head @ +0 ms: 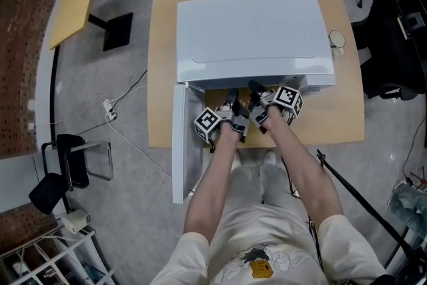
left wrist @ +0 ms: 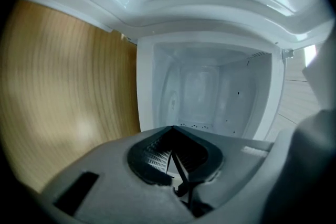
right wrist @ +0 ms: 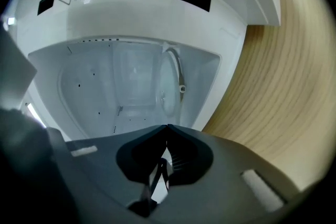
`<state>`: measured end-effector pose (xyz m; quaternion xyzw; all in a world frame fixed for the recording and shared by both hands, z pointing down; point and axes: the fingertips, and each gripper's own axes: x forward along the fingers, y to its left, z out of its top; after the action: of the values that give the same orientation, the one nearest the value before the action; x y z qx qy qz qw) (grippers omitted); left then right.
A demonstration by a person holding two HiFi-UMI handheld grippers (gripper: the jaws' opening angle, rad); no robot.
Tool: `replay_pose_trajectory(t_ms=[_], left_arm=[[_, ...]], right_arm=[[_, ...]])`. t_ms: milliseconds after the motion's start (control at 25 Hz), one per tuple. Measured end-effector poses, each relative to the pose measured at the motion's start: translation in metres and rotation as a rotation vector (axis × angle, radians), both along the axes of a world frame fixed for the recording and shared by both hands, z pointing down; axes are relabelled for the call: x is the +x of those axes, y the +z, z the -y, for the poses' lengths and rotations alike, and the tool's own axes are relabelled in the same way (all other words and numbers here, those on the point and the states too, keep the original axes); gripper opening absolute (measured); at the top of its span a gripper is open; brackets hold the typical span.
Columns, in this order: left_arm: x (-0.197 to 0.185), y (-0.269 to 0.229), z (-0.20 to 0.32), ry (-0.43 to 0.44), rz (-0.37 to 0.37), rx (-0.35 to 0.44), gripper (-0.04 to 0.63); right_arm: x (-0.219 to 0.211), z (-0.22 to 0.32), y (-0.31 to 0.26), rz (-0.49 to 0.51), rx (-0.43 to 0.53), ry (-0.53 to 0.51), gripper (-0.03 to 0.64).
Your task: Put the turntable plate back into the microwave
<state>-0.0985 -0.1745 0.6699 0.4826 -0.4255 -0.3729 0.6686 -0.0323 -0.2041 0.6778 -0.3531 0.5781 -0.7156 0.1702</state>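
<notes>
A white microwave (head: 253, 37) stands on a wooden table (head: 163, 43) with its door (head: 179, 143) swung open to the left. Both grippers sit side by side at the cavity mouth, each rolled onto its side. My left gripper (head: 230, 103) (left wrist: 170, 127) is shut, its tips meeting with nothing seen between them. The right gripper (head: 255, 90) (right wrist: 167, 126) is shut the same way. The clear glass turntable plate (right wrist: 170, 78) (left wrist: 170, 102) lies on the cavity floor, deep inside, apart from both grippers. In the head view the microwave's top hides it.
A small round object (head: 337, 39) rests on the table right of the microwave. Office chairs (head: 390, 43) stand at the right and back, a yellow board (head: 73, 7) and cables (head: 110, 113) are on the floor at the left. A dark pole (head: 360, 200) slants past my right side.
</notes>
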Motion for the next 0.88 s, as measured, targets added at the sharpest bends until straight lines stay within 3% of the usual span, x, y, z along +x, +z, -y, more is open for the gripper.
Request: replay_pose_trajectory(t_ms=[320,600,760,880], left_arm=[[0.004,-0.006,-0.011,0.044,0.016,0.018,-0.002],[0.016,-0.013,-0.021,0.099,0.053,0.050,-0.002],[0.022,-0.019,-0.028,0.157,0.115,0.072,-0.002],[0.027,-0.026,-0.034,0.212,0.208,0.091,-0.002]], right_arm=[[-0.008,-0.005,0.010,-0.011,-0.039,-0.009,0.031],[-0.007,-0.005,0.009,-0.018,-0.030,-0.019,0.008],[-0.005,-0.015,0.002,-0.059,0.011,-0.068,0.008],[-0.001,-0.025,-0.010,-0.148,0.092,-0.148,0.008]])
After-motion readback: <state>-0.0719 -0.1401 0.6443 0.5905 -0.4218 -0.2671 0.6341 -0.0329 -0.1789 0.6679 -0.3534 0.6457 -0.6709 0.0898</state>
